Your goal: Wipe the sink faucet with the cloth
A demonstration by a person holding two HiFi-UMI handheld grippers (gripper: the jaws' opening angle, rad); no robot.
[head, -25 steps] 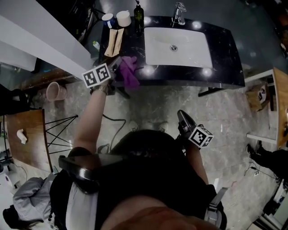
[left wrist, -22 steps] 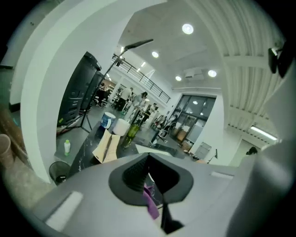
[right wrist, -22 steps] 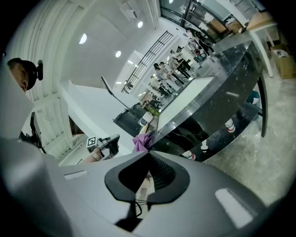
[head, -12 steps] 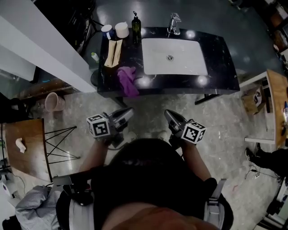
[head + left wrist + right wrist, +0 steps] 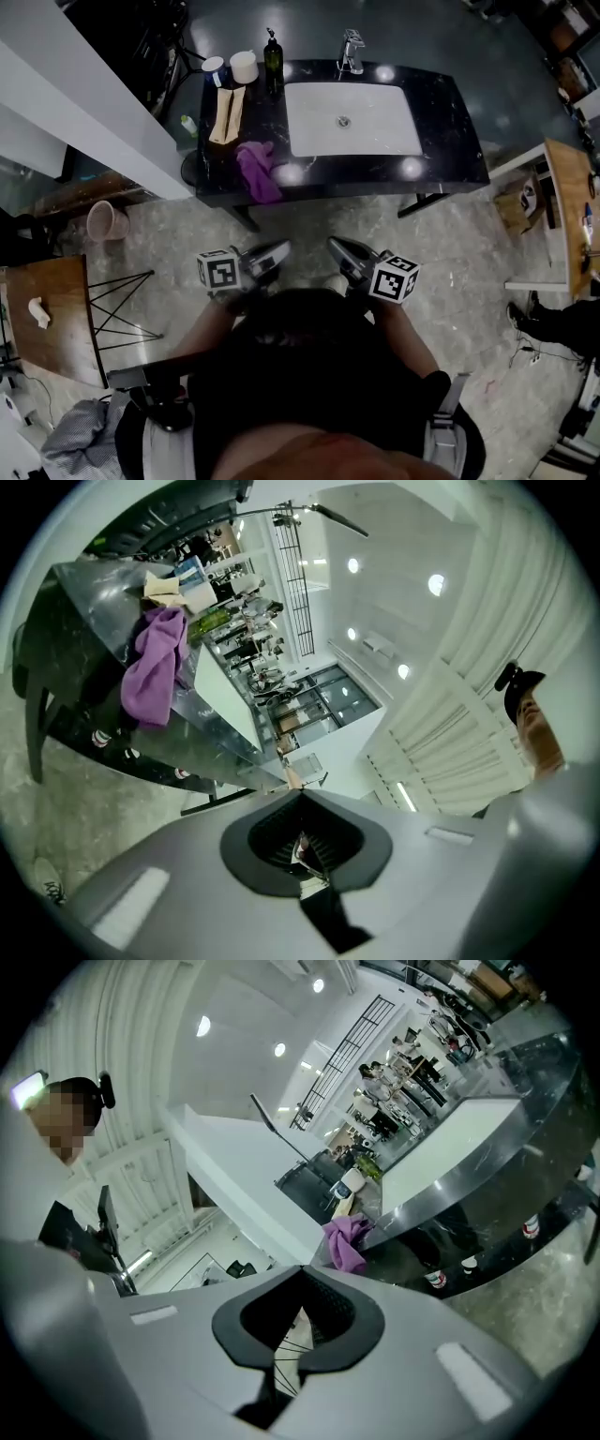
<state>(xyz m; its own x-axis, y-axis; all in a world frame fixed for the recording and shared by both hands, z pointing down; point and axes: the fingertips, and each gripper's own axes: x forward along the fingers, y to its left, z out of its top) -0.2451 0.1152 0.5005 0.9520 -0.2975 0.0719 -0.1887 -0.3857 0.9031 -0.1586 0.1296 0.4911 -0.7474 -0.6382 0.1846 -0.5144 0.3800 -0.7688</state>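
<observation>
Head view overhead, gripper views share cloth (image 5: 153, 672)

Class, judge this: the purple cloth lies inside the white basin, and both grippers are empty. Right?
No. The head view shows the purple cloth draped over the counter at its front edge, left of the white basin. The left gripper and right gripper are empty.

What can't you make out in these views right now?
Faucet: tiny in the head view; dirt or wetness unreadable.
Purple cloth: damp or dry, no view tells.
Dark bottle and two cups beside it: labels and contents too small, head view.
</observation>
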